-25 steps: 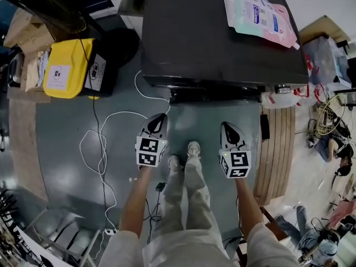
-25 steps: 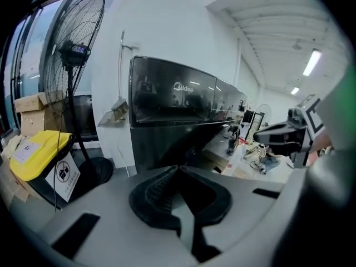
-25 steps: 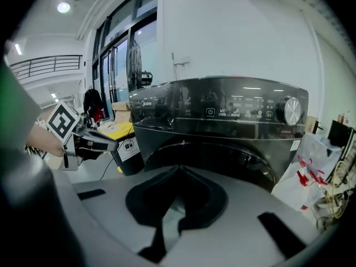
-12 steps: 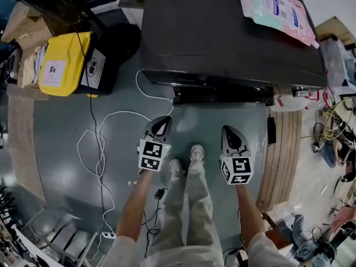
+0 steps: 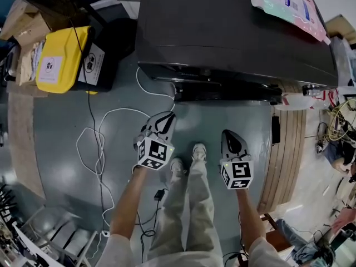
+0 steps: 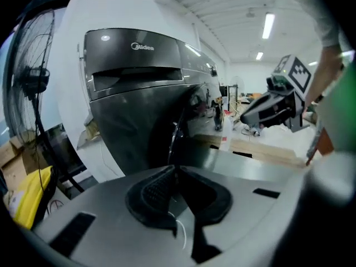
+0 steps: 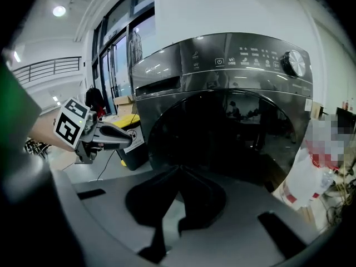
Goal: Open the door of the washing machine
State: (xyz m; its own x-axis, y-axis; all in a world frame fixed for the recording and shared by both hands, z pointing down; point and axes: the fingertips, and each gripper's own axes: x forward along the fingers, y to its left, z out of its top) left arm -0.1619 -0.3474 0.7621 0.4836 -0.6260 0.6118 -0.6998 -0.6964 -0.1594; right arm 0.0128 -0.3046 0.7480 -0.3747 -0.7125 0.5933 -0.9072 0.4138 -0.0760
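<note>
Currently both grippers closed, door not touched

The washing machine [image 5: 233,32] is seen across the top of the head view, dark and front-loading. Its round door [image 7: 222,132] fills the centre of the right gripper view and is shown closed, flush with the front. A dial [image 7: 293,64] is seen at upper right of that view, on the control panel.

The left gripper [image 5: 164,121] is held at centre left of the head view, above the grey floor, apart from the machine. Its jaws are seen pressed together, with nothing between them. The right gripper [image 5: 231,135] is held at centre right, also short of the machine. Its jaws are likewise brought together at the tips and are empty. Neither gripper is touching the door.

The person's shoes [image 5: 194,152] are seen between the two grippers. A yellow bin [image 5: 58,60] is placed at upper left of the head view, beside the machine. A white cable [image 5: 94,138] is looped on the floor left of the left gripper. A pastel pouch [image 5: 286,1] is laid on the machine's top, at upper right. Wooden planks [image 5: 286,149] are seen along the right side.
</note>
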